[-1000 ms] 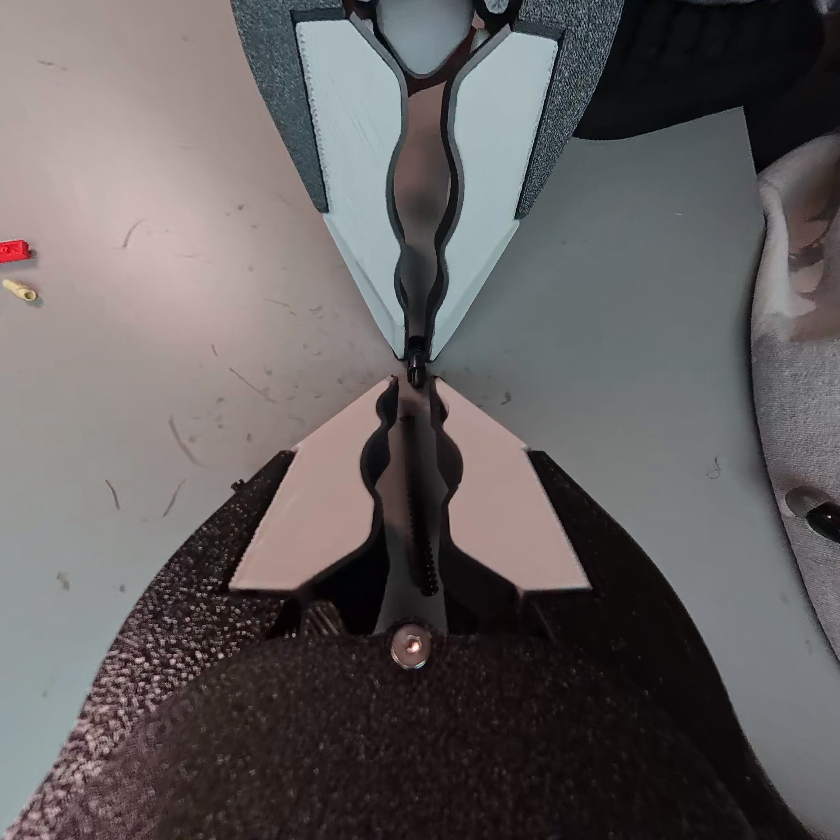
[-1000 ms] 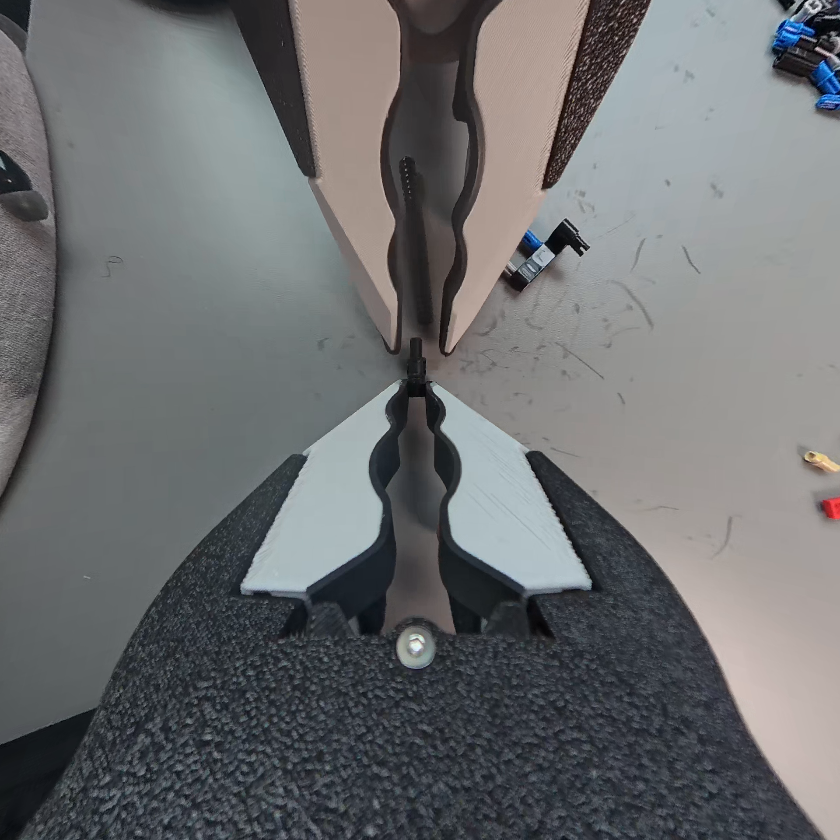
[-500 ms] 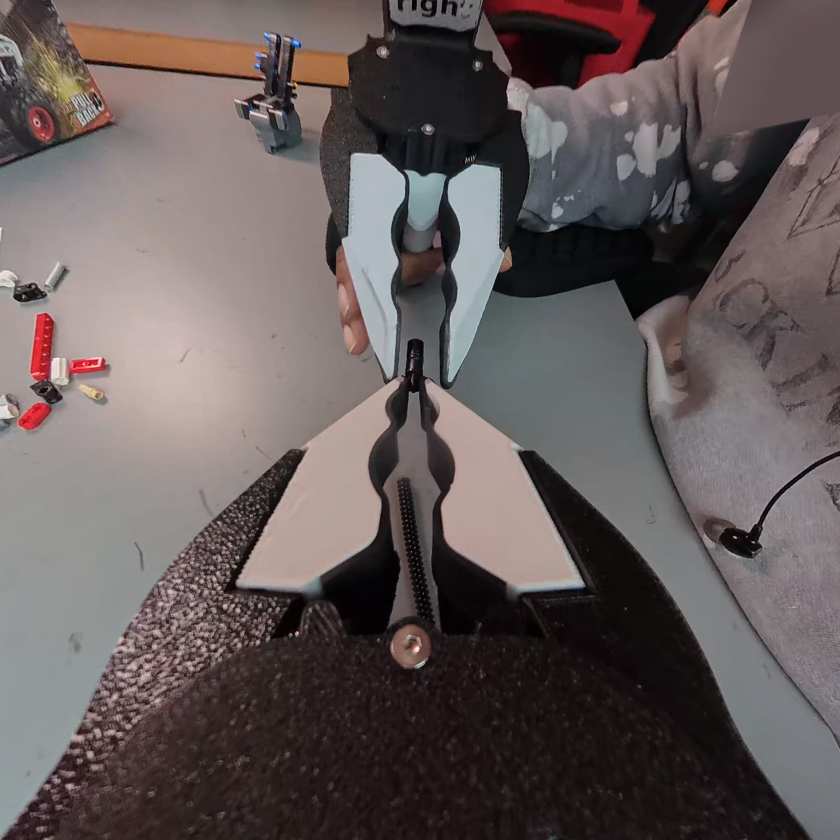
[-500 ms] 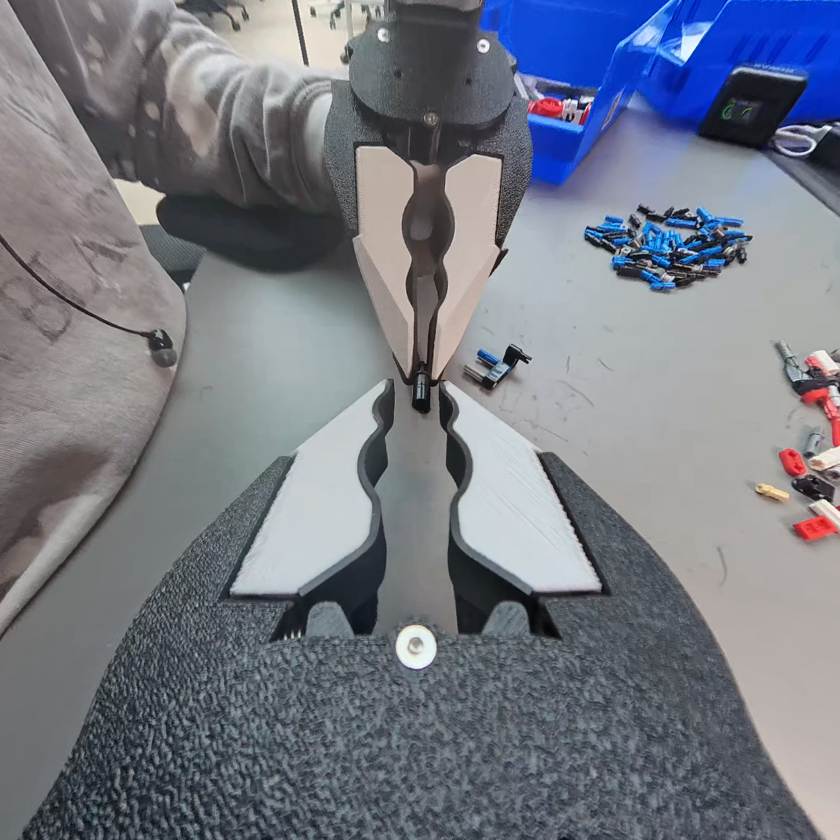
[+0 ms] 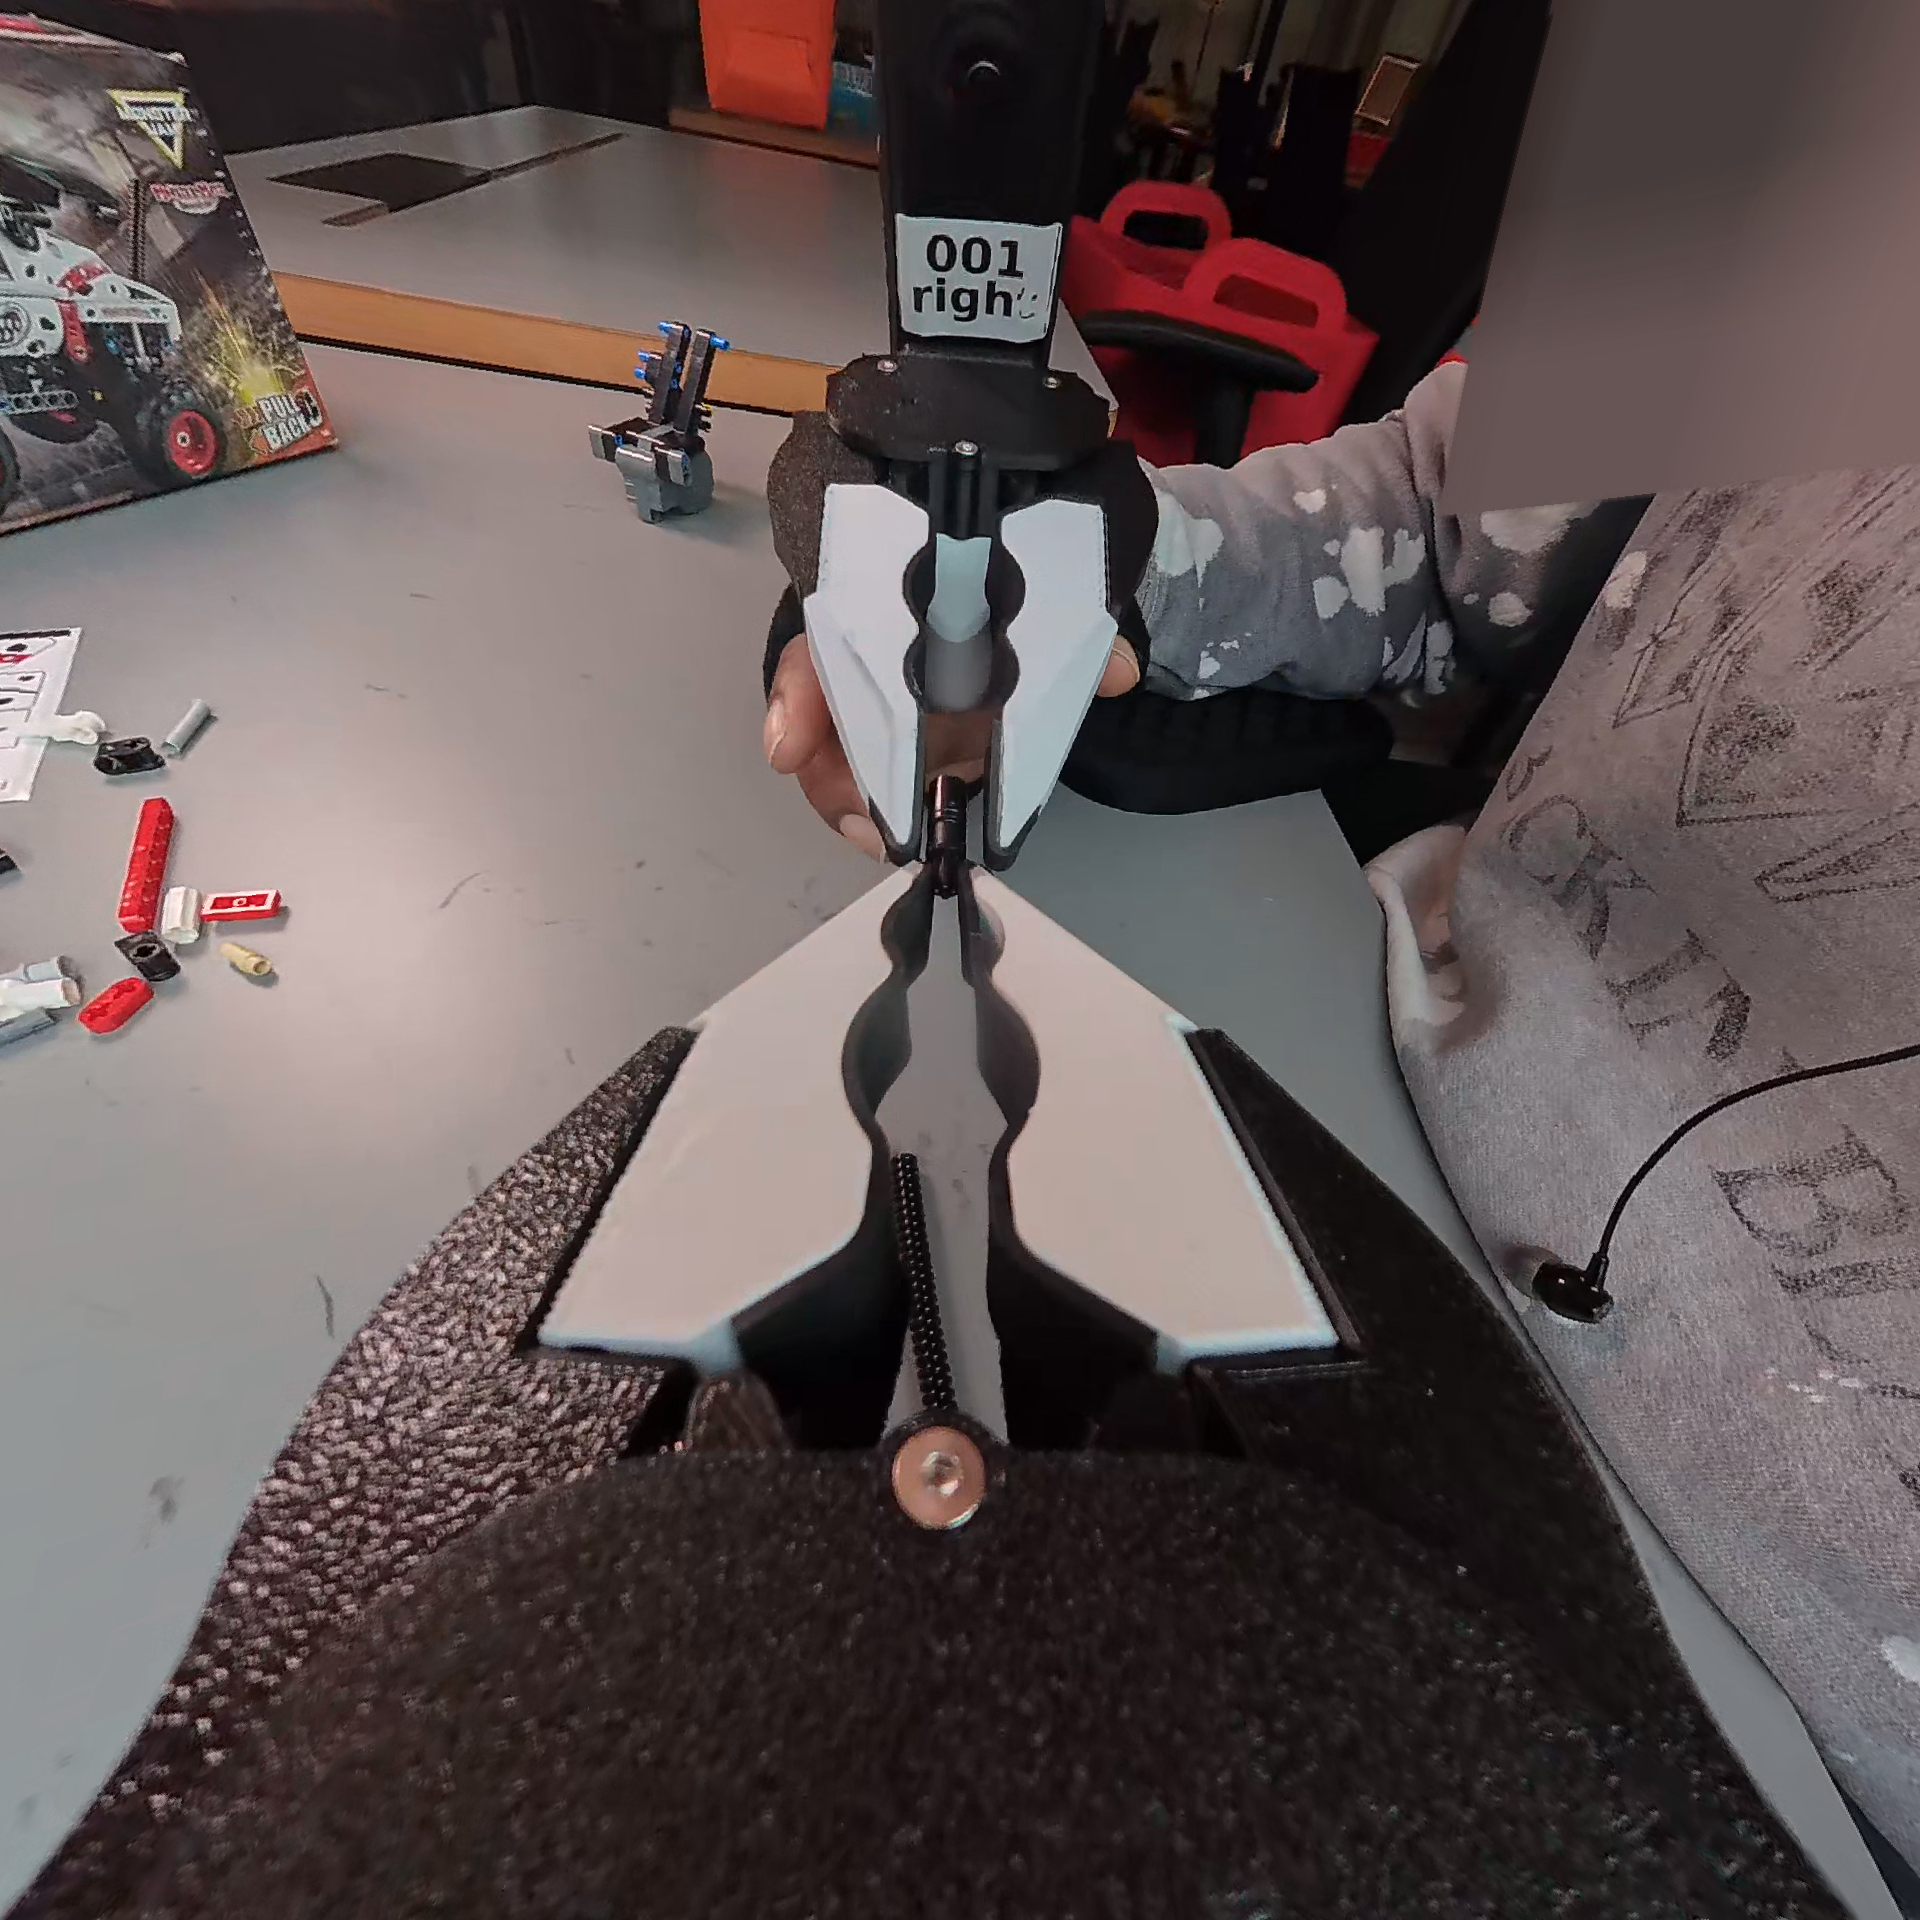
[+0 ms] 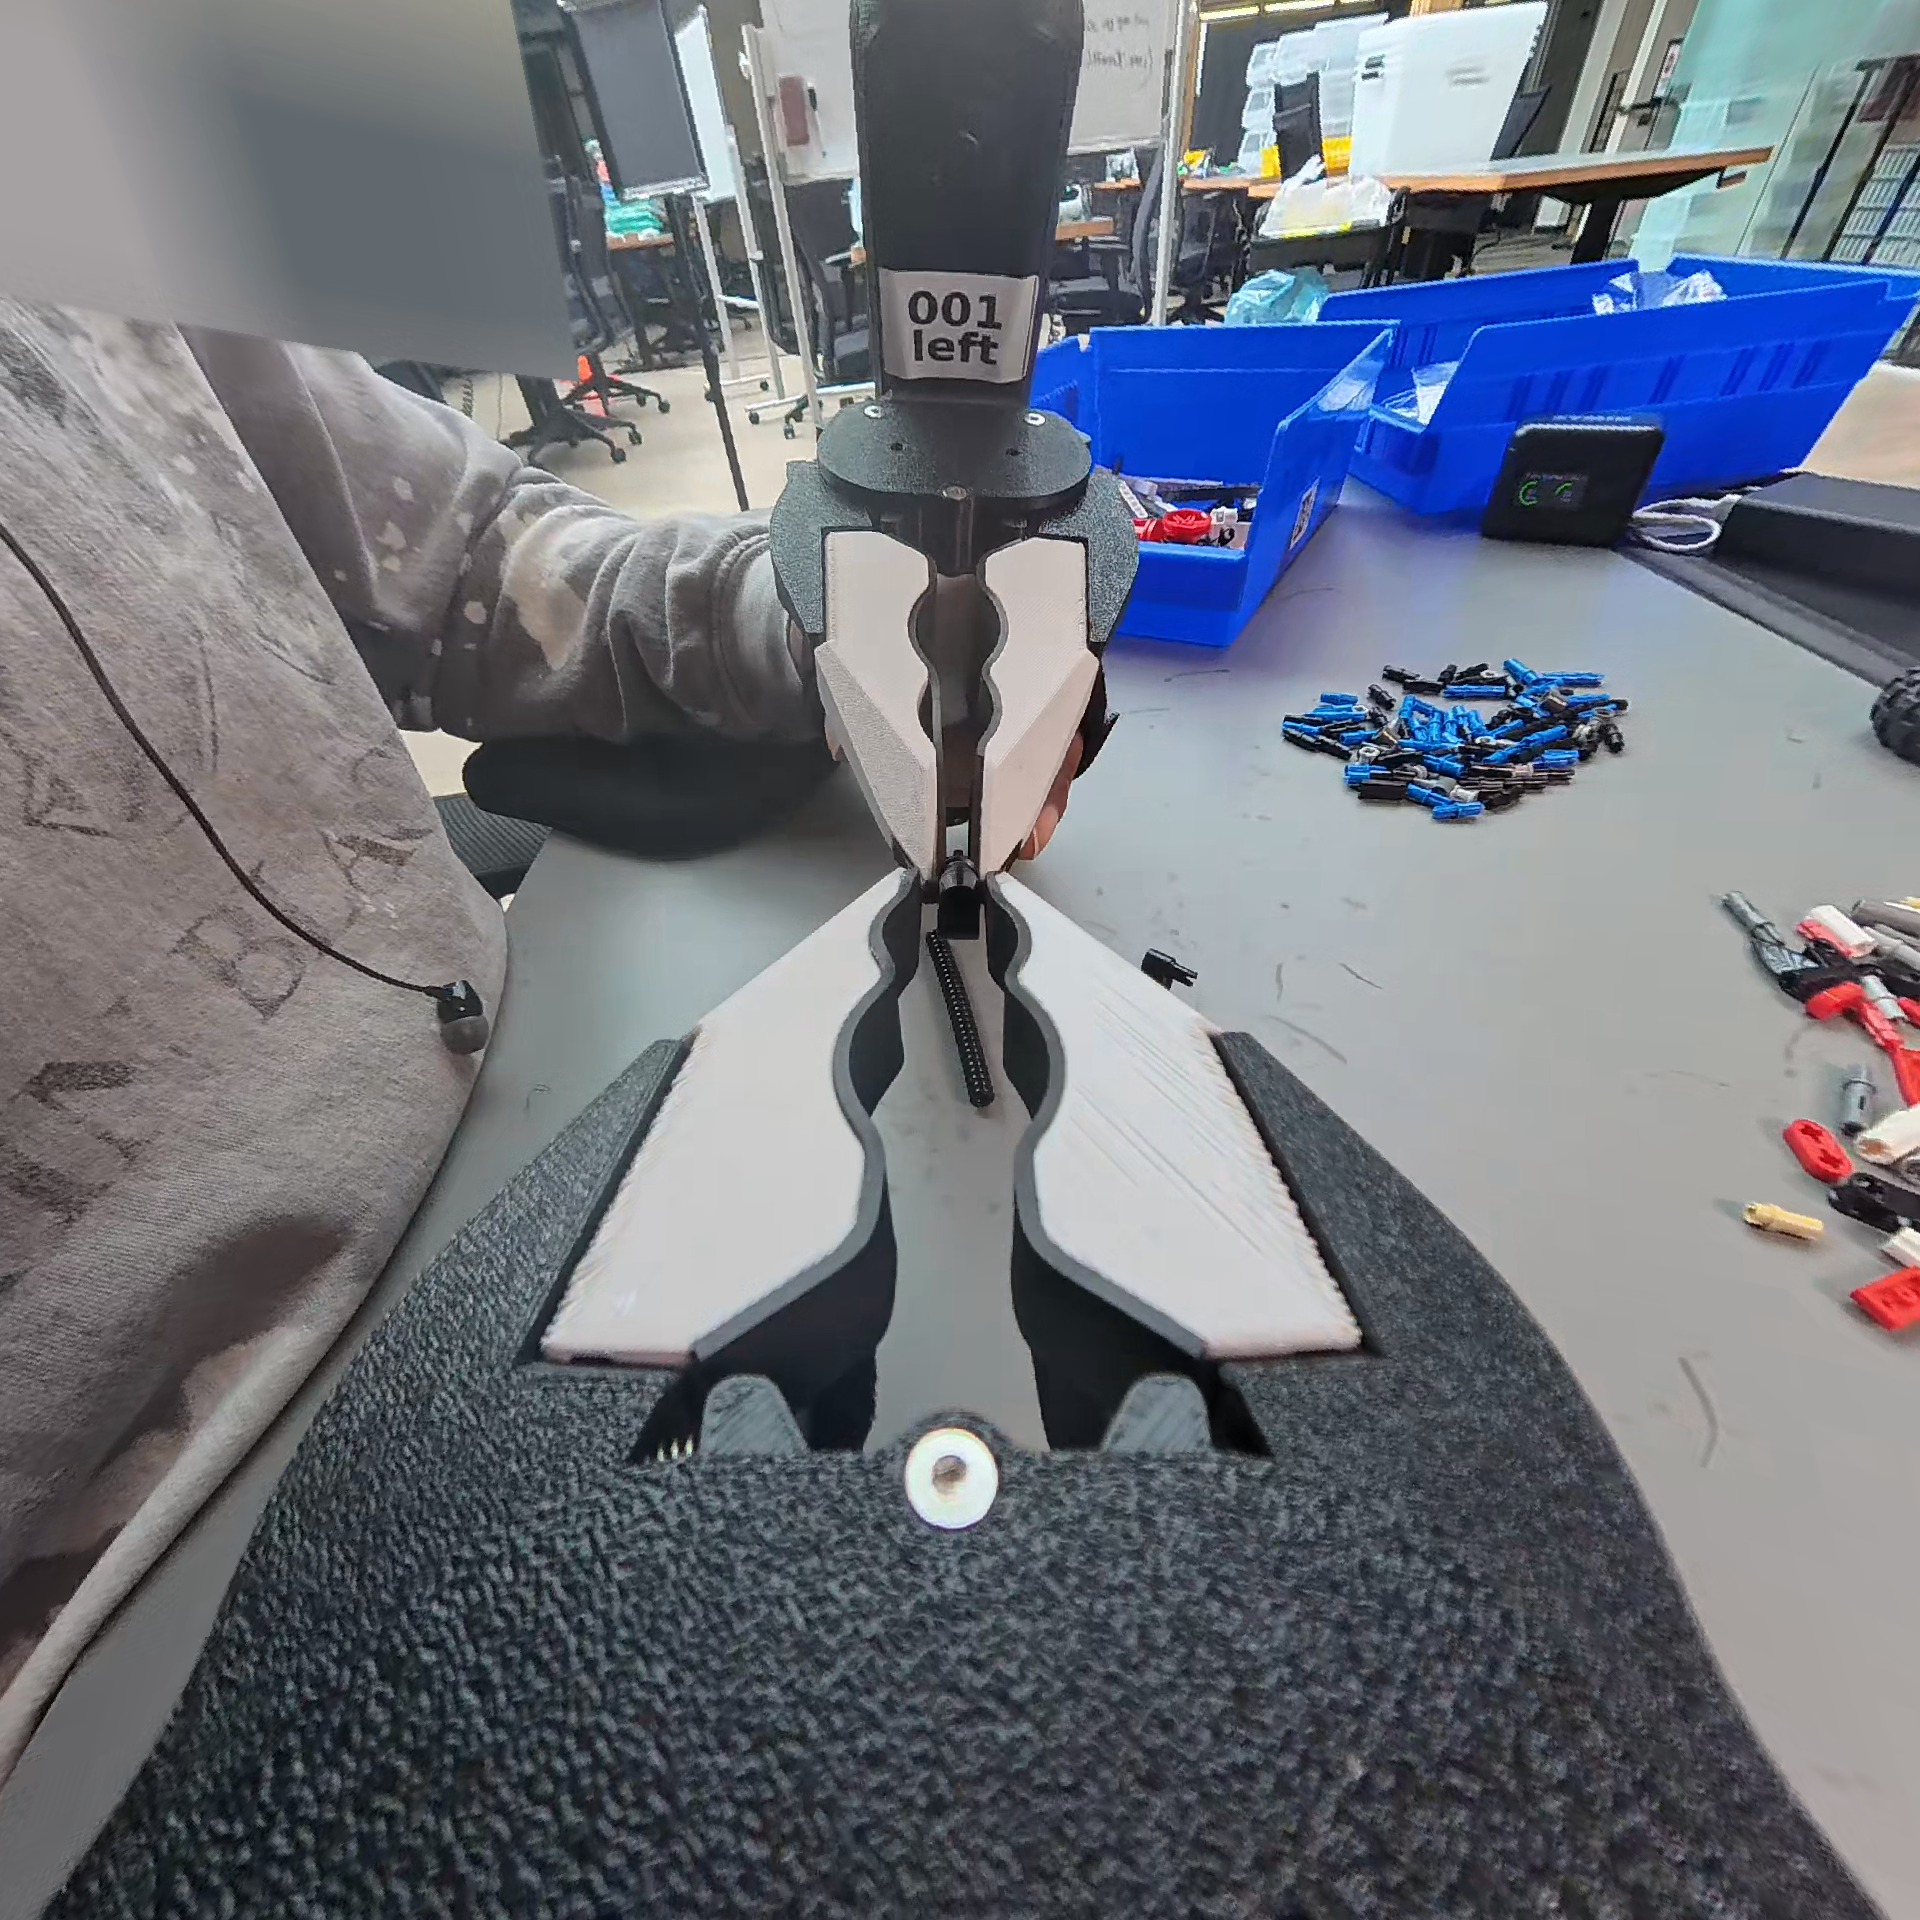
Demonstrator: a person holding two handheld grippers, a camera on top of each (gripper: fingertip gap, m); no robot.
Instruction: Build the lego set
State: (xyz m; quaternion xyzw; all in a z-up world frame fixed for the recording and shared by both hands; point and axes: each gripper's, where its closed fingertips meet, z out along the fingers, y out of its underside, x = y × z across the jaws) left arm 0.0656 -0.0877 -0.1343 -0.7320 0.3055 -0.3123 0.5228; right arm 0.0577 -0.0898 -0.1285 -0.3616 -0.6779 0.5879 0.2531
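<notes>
My left gripper (image 5: 943,883) is closed on the black pin (image 5: 945,831), a ribbed black axle (image 5: 925,1278) trailing between its fingers. My right gripper (image 6: 954,896), tip to tip opposite, stands slightly parted around the pin's other end. Farther left lie loose red pieces (image 5: 145,864); beyond, a small grey-blue assembly (image 5: 665,447).

1. Table (image 5: 520,644): plain grey w/ dark scuffs.
2. Bins (image 6: 1195,457): bright blue.
3. Pin pile (image 6: 1455,743): blue & black mix.
4. Long brick (image 5: 145,864): red.
5. Sleeve (image 5: 1299,582): grey, white blotches.
6. Left gripper (image 5: 943,883) fingers: pale, black-edged; body speckled black.
</notes>
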